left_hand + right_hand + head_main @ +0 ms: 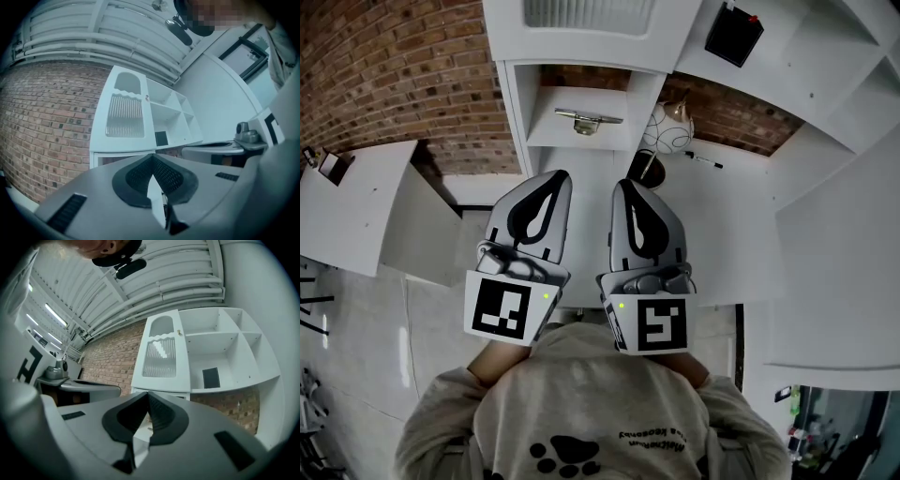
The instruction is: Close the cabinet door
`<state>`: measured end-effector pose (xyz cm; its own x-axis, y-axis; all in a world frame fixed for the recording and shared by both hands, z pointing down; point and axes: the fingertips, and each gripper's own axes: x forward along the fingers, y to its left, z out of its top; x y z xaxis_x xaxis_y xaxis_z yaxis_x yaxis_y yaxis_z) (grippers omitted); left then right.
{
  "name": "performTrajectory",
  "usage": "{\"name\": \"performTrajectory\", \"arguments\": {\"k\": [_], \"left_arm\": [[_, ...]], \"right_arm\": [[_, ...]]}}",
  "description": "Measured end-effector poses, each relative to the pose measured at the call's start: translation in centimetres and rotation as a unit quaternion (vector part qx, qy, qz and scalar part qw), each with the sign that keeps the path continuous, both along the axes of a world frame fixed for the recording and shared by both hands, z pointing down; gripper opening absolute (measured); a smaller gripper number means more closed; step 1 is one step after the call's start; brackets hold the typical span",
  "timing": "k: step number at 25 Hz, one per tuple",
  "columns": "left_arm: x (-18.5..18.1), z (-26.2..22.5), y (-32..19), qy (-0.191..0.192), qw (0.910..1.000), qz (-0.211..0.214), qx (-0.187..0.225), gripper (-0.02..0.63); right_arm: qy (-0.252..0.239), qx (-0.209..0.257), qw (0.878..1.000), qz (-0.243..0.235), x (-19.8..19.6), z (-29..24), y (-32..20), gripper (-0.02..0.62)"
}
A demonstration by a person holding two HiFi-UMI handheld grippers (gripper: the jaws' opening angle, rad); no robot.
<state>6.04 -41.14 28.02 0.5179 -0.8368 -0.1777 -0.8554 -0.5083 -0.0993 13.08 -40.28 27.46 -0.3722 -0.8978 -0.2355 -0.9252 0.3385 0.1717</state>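
Note:
A white cabinet unit (581, 70) with open shelves stands against the brick wall ahead. A large white door panel (356, 202) stands swung out at the left. Another white panel (839, 253) stands out at the right. Both grippers are held side by side close to the person's chest, short of the cabinet and touching nothing. My left gripper (561, 175) has its jaws meeting at the tip with nothing between them, as the left gripper view confirms (152, 156). My right gripper (622, 184) is likewise shut and empty (147, 393).
A metal fitting (586, 120) lies on a small shelf straight ahead. Beside it are a round patterned vase (667, 131) and a pen (705, 160). A black box (734, 35) sits in an upper compartment. A slatted vent panel (125, 115) fronts the unit's top.

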Motion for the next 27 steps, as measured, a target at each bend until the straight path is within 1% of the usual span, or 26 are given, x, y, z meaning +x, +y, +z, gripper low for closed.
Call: {"name": "performTrajectory", "arguments": {"k": [4, 9, 18, 23, 27], "left_arm": [[0.5, 1.2, 0.4, -0.001, 1.0000, -0.001, -0.009, 0.006], [1.7, 2.5, 0.9, -0.005, 0.9997, 0.012, -0.022, 0.006], [3.2, 2.5, 0.7, 0.004, 0.9991, 0.030, -0.029, 0.006], [3.5, 2.5, 0.0, 0.003, 0.9990, 0.029, -0.035, 0.006], [4.1, 2.4, -0.8, 0.000, 0.9991, 0.027, -0.033, 0.006]], "right_arm": [[0.009, -0.014, 1.000, 0.004, 0.4, 1.3, 0.1, 0.018], [0.007, -0.028, 1.000, -0.002, 0.7, 2.4, 0.5, 0.018], [0.015, -0.024, 1.000, 0.002, 1.7, 1.9, 0.5, 0.018], [0.015, -0.026, 1.000, -0.003, 1.8, 1.8, -0.1, 0.018], [0.016, -0.022, 1.000, -0.008, 2.3, 1.7, -1.0, 0.018]]}}
